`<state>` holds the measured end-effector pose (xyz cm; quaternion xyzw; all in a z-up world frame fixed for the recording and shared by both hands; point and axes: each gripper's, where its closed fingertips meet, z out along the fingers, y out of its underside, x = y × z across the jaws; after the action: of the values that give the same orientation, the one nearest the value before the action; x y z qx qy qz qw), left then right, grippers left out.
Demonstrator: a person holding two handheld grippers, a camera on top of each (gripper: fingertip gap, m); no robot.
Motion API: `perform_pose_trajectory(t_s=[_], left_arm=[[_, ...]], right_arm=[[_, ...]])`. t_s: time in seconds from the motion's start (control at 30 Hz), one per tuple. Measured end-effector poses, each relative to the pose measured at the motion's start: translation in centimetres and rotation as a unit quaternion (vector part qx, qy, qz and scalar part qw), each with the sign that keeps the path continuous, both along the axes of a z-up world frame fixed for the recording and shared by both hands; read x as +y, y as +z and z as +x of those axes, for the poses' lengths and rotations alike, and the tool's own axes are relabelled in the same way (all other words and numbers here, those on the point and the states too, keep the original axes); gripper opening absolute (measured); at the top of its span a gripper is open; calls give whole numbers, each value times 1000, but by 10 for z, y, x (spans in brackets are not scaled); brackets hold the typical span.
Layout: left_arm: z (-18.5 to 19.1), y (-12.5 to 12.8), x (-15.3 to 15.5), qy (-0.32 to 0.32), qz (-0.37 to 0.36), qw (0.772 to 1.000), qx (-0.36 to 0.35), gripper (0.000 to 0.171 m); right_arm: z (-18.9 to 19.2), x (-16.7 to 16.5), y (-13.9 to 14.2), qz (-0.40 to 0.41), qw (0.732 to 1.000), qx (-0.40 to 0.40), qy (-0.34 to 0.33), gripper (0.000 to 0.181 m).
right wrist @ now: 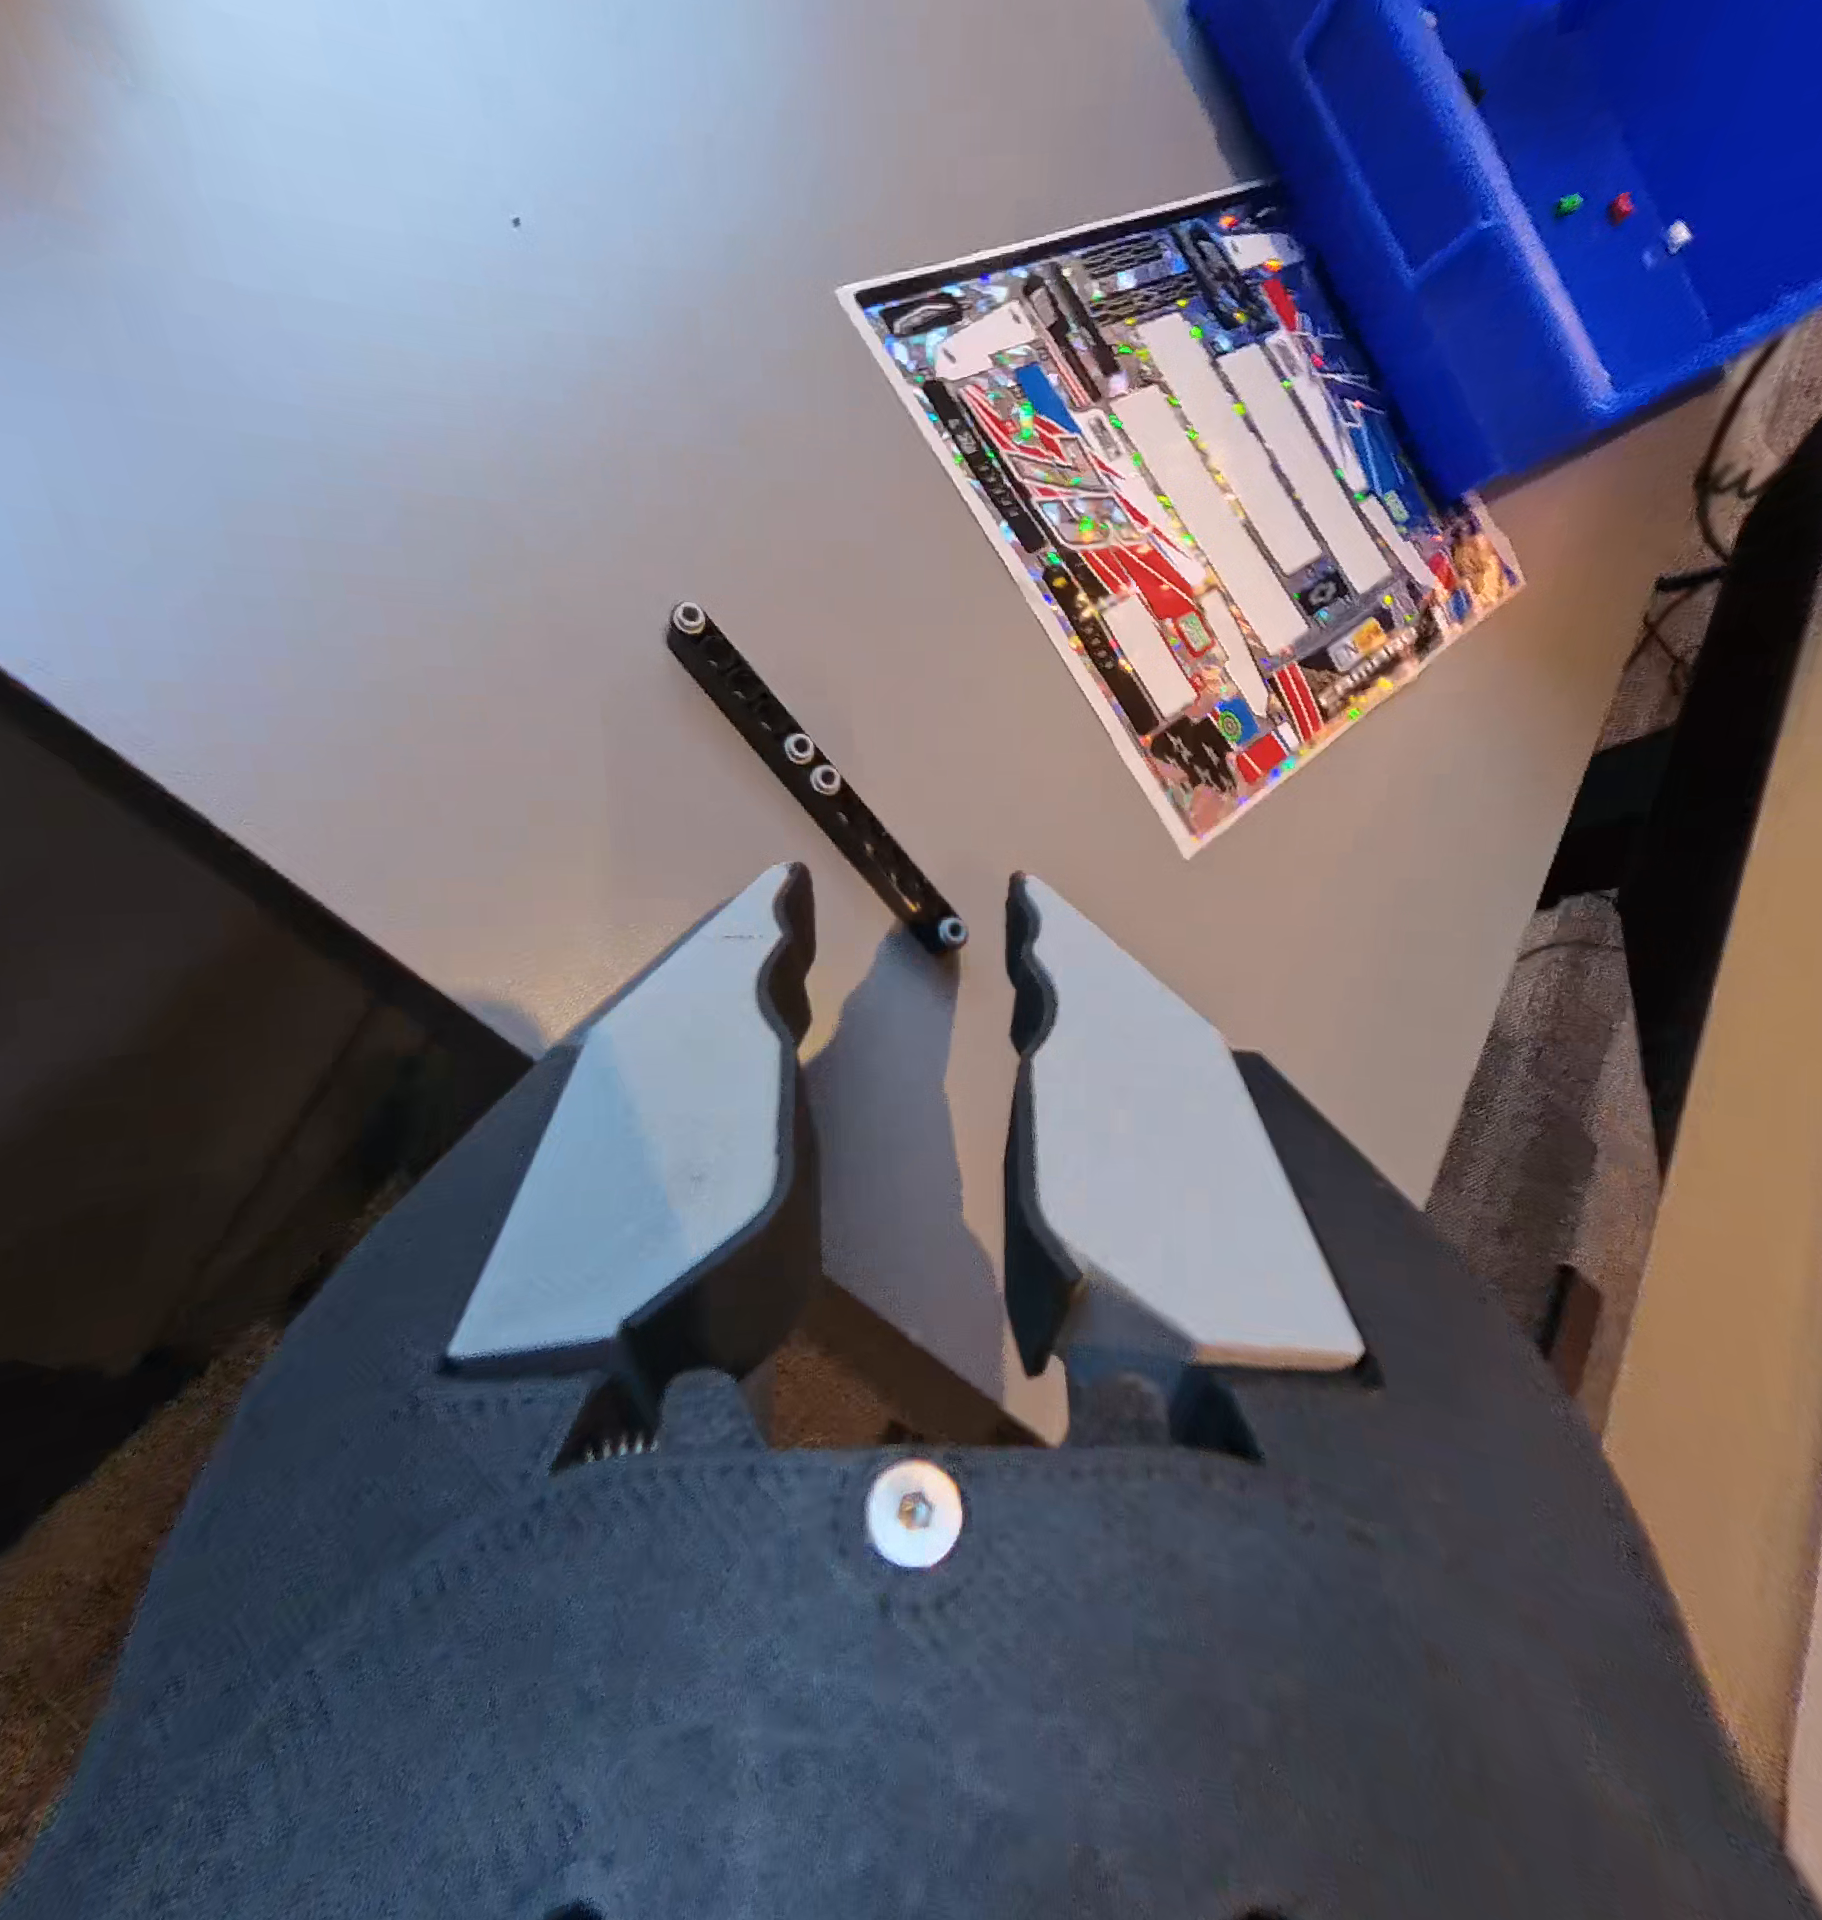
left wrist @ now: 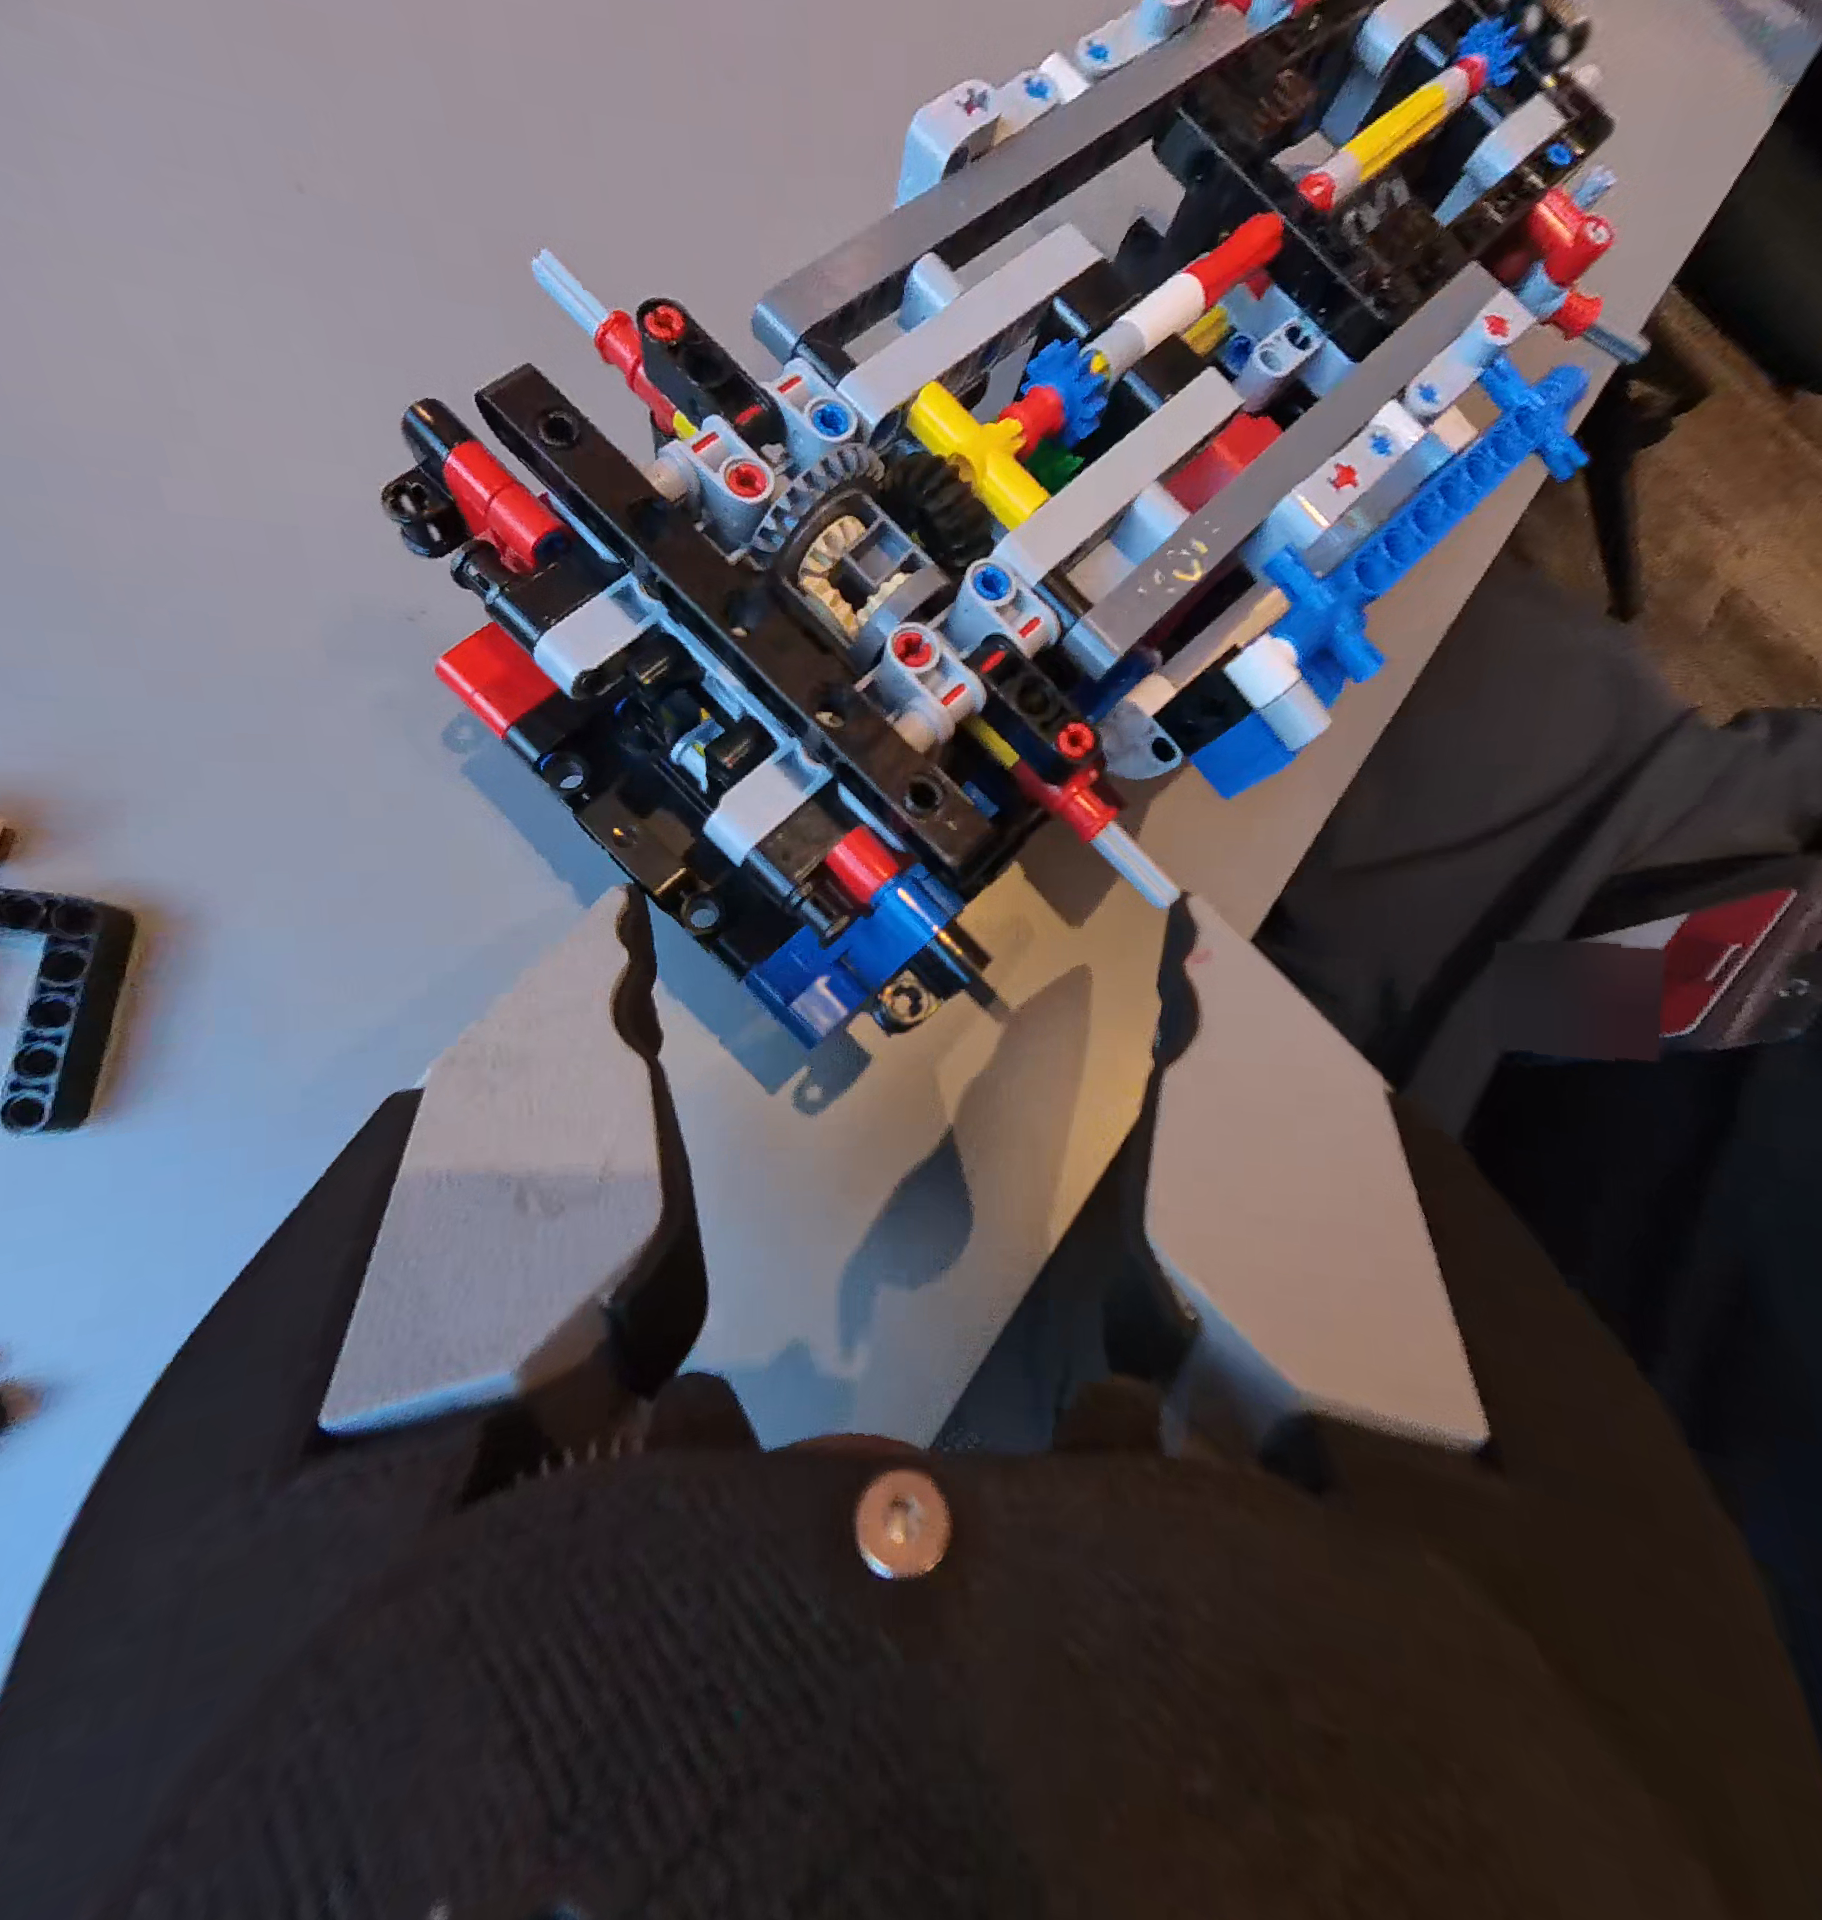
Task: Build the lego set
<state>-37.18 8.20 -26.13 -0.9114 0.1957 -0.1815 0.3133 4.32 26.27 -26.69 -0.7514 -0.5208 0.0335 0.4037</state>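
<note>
Tabletop [left wrist: 211, 312]: smooth matte grey surface, seen in both wrist views; its edge runs diagonally at the right of the left wrist view.

Lego chassis [left wrist: 990, 499]: large part-built frame of black and grey studless beams w/ red, blue and yellow pins, axles and gears; a toothed differential sits at its near end. It is laid lengthwise along the tabletop's right edge, its far end reaching toward the far corner.

Left gripper [left wrist: 902, 914]: black ribbed printed body, grey flat-faced fingers w/ wavy inner edges. Jaws are spread wide, nothing between them. Its tips are placed just short of the chassis's near end, approx. level w/ the blue bricks there; contact cannot be told.

Right gripper [right wrist: 907, 888]: same build; jaws parted moderately, empty.

Blue bin [right wrist: 1572, 229]: moulded plastic, set at the tabletop's far right corner, a few small pieces inside.

Sticker sheet [right wrist: 1187, 499]: glossy, glittery rectangle, partly tucked under the bin.

Black straight beam [right wrist: 813, 774]: long, thin, perforated, w/ pale-tipped pins in some holes. It is laid flat; its near end lies just ahead of the right gripper's tips, in line w/ the gap, not gripped.

Black L-shaped beam [left wrist: 55, 1008]: perforated, near the tabletop's left edge in the left wrist view.
</note>
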Motion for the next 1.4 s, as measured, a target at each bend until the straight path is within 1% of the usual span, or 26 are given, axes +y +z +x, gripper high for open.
perform_pose_trajectory(t_s=[0.17,0.27,0.4,0.57,0.63,0.83,0.93,1.07,1.17,1.23,1.3,1.4], left_arm=[[11,-2,4,-1,2,1000,2,94],[17,1,8,4,8,1000,-7,95],[30,-1,12,7,7,1000,-15,95],[44,-4,14,8,3,1000,-12,94],[46,-2,14,7,9,1000,-13,92],[45,5,5,16,13,998,-57,84],[40,7,-2,27,19,997,-64,84],[33,13,-10,45,30,996,-77,86],[29,24,-16,58,54,994,-78,84],[29,37,-17,62,81,992,-69,80],[39,51,-19,45,100,992,-69,76],[71,67,-28,-11,101,992,-79,74]], right_arm=[[-12,10,-9,16,997,-63,41,39],[-16,15,-11,9,995,-82,59,33],[-20,9,-16,-36,991,-96,81,14],[-27,1,-17,-29,992,-91,86,5],[-29,-2,-16,-17,993,-86,81,5],[-40,-15,-13,36,994,-67,75,5],[-46,-24,-3,68,993,-57,79,5],[-64,-41,20,119,988,-34,94,5],[-88,-67,41,173,976,-27,128,5],[-109,-86,54,207,965,-26,158,5],[-132,-106,67,240,952,-22,188,5],[-164,-132,78,272,934,-20,229,5]])
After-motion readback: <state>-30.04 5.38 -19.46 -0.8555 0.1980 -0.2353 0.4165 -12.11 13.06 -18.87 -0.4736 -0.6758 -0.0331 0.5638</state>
